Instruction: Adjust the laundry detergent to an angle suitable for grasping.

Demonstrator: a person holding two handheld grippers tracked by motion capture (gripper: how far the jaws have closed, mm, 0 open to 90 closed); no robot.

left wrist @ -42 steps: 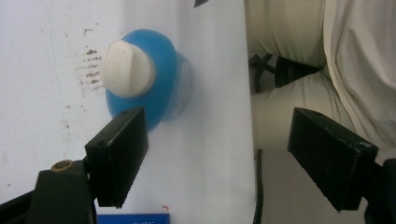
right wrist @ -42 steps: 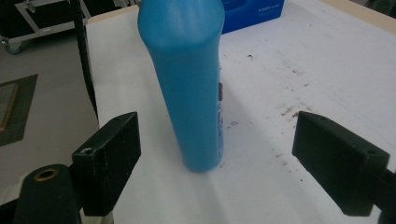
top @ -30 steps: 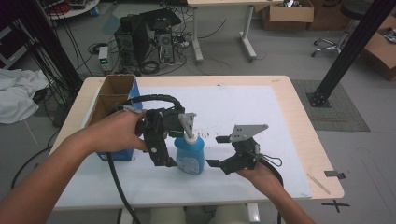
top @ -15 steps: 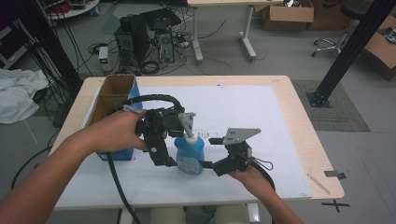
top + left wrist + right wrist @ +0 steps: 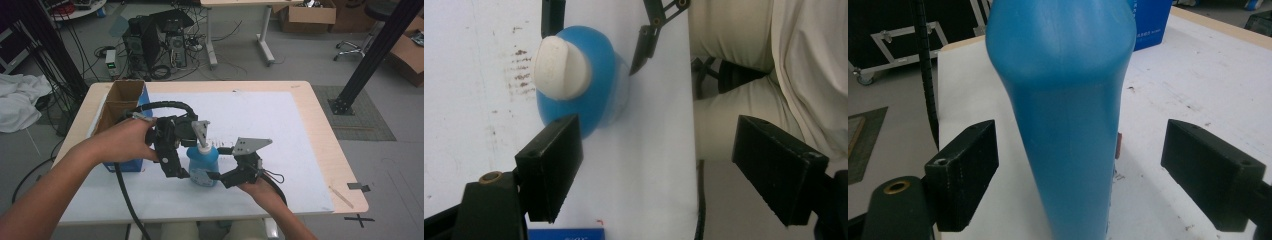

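Bottle (image 5: pixel 202 162), blue plastic with white pump top (image 5: pixel 561 67), stands upright on the white sheet (image 5: pixel 280 130) near the table's front edge; I judge it smooth, fairly stiff, possibly top-heavy. My right gripper (image 5: pixel 1080 175) straddles its waist, jaws spread, apparently not touching; my left gripper (image 5: pixel 659 165) hangs released above; grip mid-body.
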